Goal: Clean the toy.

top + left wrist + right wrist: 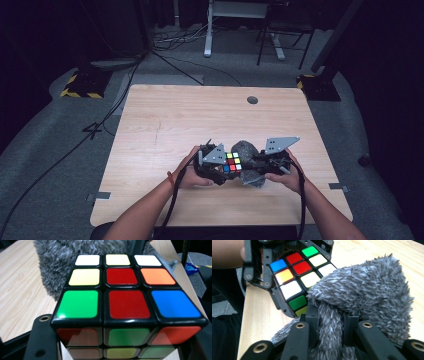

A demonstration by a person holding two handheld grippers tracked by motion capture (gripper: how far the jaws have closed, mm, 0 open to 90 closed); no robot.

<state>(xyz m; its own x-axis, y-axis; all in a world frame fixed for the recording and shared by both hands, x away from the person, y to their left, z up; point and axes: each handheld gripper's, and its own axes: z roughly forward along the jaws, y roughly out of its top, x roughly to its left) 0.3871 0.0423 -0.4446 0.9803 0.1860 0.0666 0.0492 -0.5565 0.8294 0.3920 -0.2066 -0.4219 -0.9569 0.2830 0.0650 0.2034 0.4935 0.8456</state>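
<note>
Here the left hand rests on the wooden table near its front edge and carries the left gripper. Its jaws are clamped on a puzzle cube, one jaw on each side of the cube. In the left gripper view the cube sits between the two black jaws, its top face showing white, yellow, red, orange, green and blue squares. The cube is held just above the table surface, close to the middle of the front half.

Directly beside the cube, and touching it on its right, lies a grey fuzzy cloth. In the right gripper view the cloth bulges up over the cube and covers one corner of it. The right gripper has its jaws pinched tight on a fold of this cloth; the fold stands between the two jaw tips. The right hand holds that gripper at the right of the cloth, resting on the table.
</note>
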